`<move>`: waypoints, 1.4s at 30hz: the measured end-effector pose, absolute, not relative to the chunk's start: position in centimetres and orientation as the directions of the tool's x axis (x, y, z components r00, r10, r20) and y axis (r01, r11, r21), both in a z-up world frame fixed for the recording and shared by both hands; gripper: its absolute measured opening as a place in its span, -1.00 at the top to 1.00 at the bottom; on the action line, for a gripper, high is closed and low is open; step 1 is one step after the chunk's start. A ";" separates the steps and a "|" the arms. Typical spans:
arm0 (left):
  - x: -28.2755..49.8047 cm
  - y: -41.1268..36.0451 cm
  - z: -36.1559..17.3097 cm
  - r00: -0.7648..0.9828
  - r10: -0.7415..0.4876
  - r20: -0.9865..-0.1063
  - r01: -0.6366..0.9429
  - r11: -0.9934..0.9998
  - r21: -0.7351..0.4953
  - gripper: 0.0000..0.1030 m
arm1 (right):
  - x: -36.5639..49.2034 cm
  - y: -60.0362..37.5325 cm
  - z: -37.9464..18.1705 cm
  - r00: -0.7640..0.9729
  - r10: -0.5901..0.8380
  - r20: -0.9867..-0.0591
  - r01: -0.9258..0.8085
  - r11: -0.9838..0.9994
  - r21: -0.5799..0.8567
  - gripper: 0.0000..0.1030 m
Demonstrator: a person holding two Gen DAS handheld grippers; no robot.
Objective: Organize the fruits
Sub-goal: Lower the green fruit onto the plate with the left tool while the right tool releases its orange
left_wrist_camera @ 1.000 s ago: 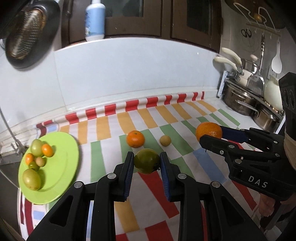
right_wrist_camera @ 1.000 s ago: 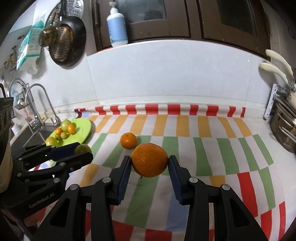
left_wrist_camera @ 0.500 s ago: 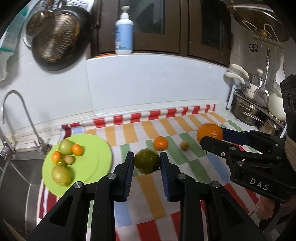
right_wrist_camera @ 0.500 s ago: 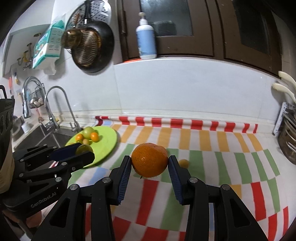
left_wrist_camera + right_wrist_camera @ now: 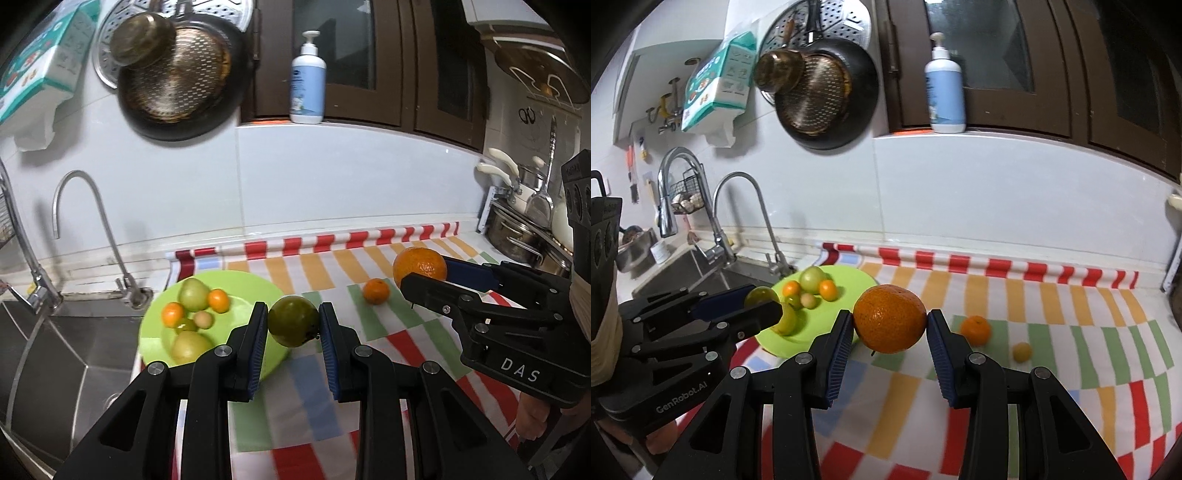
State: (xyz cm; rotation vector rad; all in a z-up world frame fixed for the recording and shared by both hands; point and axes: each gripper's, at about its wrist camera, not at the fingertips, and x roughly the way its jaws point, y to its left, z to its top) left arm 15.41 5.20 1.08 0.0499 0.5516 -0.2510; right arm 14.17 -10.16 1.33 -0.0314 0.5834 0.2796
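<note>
The left claw (image 5: 293,325) grips a green fruit (image 5: 293,320) above the green plate's (image 5: 255,284) near-right rim; the right claw (image 5: 890,328) clamps a large orange (image 5: 889,318) just right of it. With 5 fruits crowding the plate's left, either round fruit, if released carelessly, could roll onto the bench (image 5: 1052,332).

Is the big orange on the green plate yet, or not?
Not yet. The big orange is clamped in the right gripper in the air, beside the green plate, which holds only smaller fruits.
</note>
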 end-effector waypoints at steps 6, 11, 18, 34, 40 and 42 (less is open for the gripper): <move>16.2 8.2 0.8 0.826 -0.190 -0.531 0.214 0.977 -0.016 0.45 | 15.2 -7.0 1.1 0.789 0.275 -0.550 -0.296 0.954 0.053 0.18; 17.3 10.8 0.3 0.828 -0.163 -0.537 0.187 0.982 -0.010 0.45 | 16.6 -4.5 0.5 0.773 0.298 -0.560 -0.323 0.945 0.057 0.18; 19.1 13.7 -0.5 0.822 -0.136 -0.553 0.160 0.987 -0.006 0.45 | 18.9 -1.2 -0.7 0.747 0.322 -0.582 -0.354 0.933 0.062 0.18; 24.5 17.5 -4.9 0.767 -0.130 -0.628 0.138 0.990 -0.036 0.45 | 24.1 2.9 -5.1 0.673 0.322 -0.666 -0.371 0.926 0.073 0.18; 26.4 18.0 -6.6 0.733 -0.141 -0.665 0.139 0.989 -0.056 0.45 | 25.8 3.3 -7.2 0.639 0.311 -0.703 -0.364 0.928 0.081 0.18; 26.9 18.0 -7.0 0.725 -0.149 -0.673 0.144 0.988 -0.063 0.45 | 26.2 3.5 -7.8 0.631 0.306 -0.712 -0.360 0.930 0.081 0.18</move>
